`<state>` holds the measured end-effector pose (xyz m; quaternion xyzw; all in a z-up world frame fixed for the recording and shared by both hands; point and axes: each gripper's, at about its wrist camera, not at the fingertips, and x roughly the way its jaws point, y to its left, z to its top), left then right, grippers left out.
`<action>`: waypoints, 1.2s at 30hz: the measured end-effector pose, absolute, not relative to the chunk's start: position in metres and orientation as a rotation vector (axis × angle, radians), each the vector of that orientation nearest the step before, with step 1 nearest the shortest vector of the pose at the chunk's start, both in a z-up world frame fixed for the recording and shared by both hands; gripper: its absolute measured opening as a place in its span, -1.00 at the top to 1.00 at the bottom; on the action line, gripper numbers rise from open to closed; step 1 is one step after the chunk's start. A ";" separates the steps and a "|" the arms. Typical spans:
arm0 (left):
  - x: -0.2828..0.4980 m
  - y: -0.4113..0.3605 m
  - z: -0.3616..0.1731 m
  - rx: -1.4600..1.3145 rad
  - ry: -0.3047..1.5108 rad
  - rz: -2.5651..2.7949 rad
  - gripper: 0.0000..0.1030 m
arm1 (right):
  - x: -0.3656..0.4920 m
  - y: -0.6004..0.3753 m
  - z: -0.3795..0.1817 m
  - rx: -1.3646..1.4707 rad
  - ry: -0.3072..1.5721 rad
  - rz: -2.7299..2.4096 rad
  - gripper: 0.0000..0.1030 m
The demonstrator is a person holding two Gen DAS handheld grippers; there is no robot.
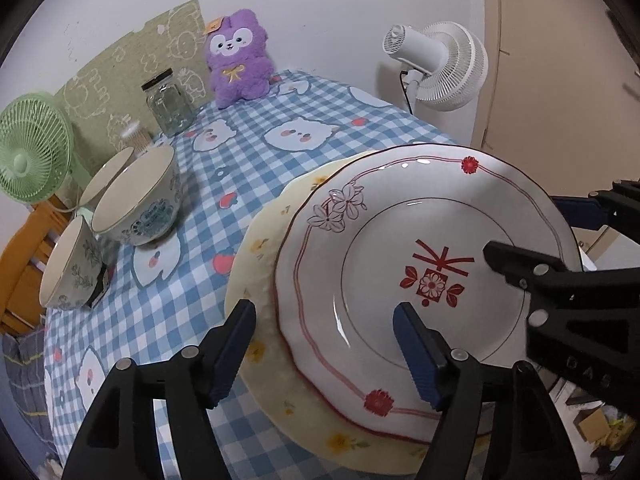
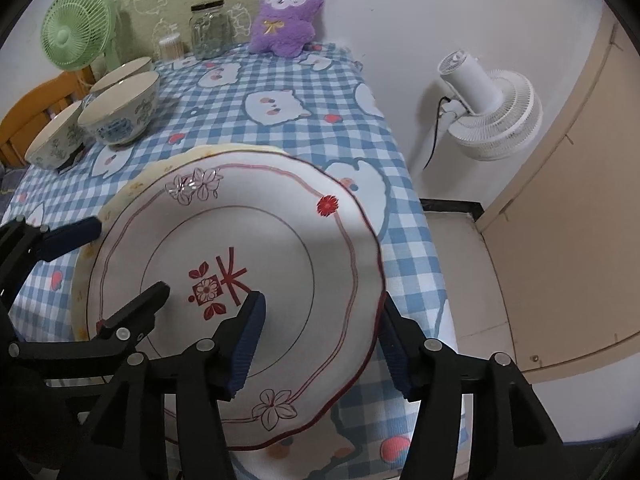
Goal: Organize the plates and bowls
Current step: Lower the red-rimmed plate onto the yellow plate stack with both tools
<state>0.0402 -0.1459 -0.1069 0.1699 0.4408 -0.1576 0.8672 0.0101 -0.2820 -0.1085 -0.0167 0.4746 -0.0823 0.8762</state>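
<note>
A white plate with red trim [image 1: 400,248] [image 2: 272,240] lies on a pale yellow flowered plate [image 1: 260,248] [image 2: 132,188] near the table's front edge. My left gripper [image 1: 324,344] is open, its jaws straddling the left rims of both plates; it also shows in the right wrist view [image 2: 124,256]. My right gripper [image 2: 320,340] is open, straddling the white plate's right rim; it also shows in the left wrist view [image 1: 536,224]. Three bowls stand at the left: a large blue-patterned one [image 1: 138,196] [image 2: 120,110], a smaller one [image 1: 70,264] [image 2: 54,136] and one behind [image 1: 106,172] [image 2: 120,68].
The blue checked tablecloth [image 1: 248,128] [image 2: 280,92] covers the table. At the back stand a purple plush [image 1: 238,56], a glass jar [image 1: 168,100], a toothpick holder [image 1: 134,134] and a green fan [image 1: 34,148]. A white fan [image 1: 440,64] stands off the table's right edge.
</note>
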 end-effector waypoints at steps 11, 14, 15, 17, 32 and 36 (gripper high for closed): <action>0.039 -0.131 -0.100 0.310 0.919 -0.334 -0.42 | 0.009 -0.281 -0.109 -0.042 0.985 -0.211 0.40; 0.039 -0.127 -0.099 0.305 0.920 -0.332 -0.42 | 0.014 -0.280 -0.111 -0.037 0.989 -0.209 0.40; 0.039 -0.126 -0.099 0.304 0.921 -0.332 -0.42 | 0.014 -0.279 -0.110 -0.039 0.986 -0.210 0.40; 0.040 -0.124 -0.099 0.300 0.922 -0.328 -0.42 | 0.016 -0.278 -0.111 -0.043 0.986 -0.215 0.40; 0.040 -0.093 -0.083 0.260 0.899 -0.290 -0.63 | 0.011 -0.241 -0.082 -0.122 0.867 -0.179 -0.60; 0.040 -0.079 -0.074 0.248 0.881 -0.264 -0.69 | 0.013 -0.225 -0.071 -0.129 0.844 -0.142 -0.64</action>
